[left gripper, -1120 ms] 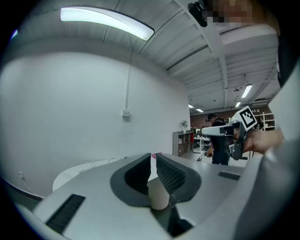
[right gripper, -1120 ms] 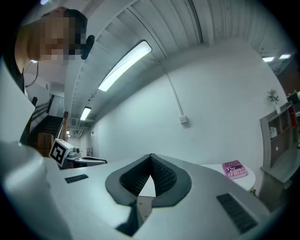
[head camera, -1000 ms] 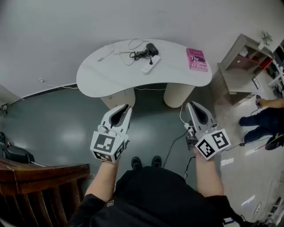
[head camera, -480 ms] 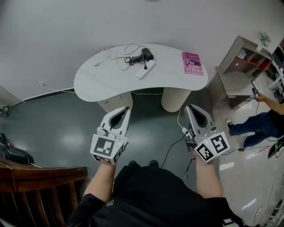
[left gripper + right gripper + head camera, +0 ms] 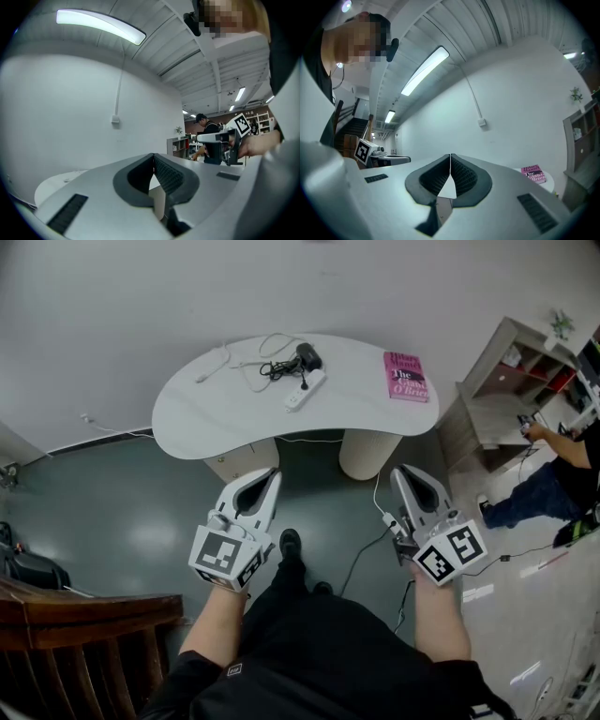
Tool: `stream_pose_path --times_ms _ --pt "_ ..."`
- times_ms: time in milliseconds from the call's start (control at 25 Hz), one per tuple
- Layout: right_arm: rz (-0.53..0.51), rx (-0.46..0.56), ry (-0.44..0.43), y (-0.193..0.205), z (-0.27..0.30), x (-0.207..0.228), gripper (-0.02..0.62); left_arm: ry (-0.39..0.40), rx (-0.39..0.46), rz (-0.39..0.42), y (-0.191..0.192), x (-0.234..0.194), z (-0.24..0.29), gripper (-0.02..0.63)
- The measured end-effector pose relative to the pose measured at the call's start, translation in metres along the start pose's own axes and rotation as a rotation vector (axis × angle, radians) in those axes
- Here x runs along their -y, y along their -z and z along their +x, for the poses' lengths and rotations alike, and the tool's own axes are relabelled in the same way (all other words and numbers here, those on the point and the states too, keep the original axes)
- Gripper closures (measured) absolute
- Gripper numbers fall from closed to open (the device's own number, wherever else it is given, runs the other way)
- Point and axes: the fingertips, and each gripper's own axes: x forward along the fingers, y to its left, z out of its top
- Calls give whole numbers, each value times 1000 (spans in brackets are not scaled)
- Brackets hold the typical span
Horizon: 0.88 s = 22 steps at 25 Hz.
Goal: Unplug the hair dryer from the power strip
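A black hair dryer lies at the back of the white kidney-shaped table, its tangled black cord running to a white power strip beside it. My left gripper and right gripper both hover over the floor, well short of the table's near edge, pointing level toward it. Both are shut with nothing between their jaws. In the left gripper view my left gripper faces a white wall; the right gripper does the same in the right gripper view.
A pink book lies at the table's right end. White cables trail at the table's back left. A grey shelf unit and a person stand to the right. A wooden stair rail sits at the lower left.
The table has come slightly nearer and shifted left in the head view as I stepped forward. Both grippers kept their pose ahead of me. The person at right moved.
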Motion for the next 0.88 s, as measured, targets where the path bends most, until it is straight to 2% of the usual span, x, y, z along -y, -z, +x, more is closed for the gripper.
stream_pose_path --times_ms 80,280,480,600,880 --pt "0 -15 -1 5 12 3 560 17 11 -21 3 -6 10 592" --pt "13 -43 -1 15 55 21 560 22 64 -4 0 -40 39 592" --pt "14 -51 16 15 122 47 560 -15 83 -6 -2 -107 75 592" --pt "14 -68 7 17 165 54 560 -44 66 -19 -3 -152 97 592" --pt "24 -70 17 16 236 70 560 -39 51 -36 2 -219 133 592"
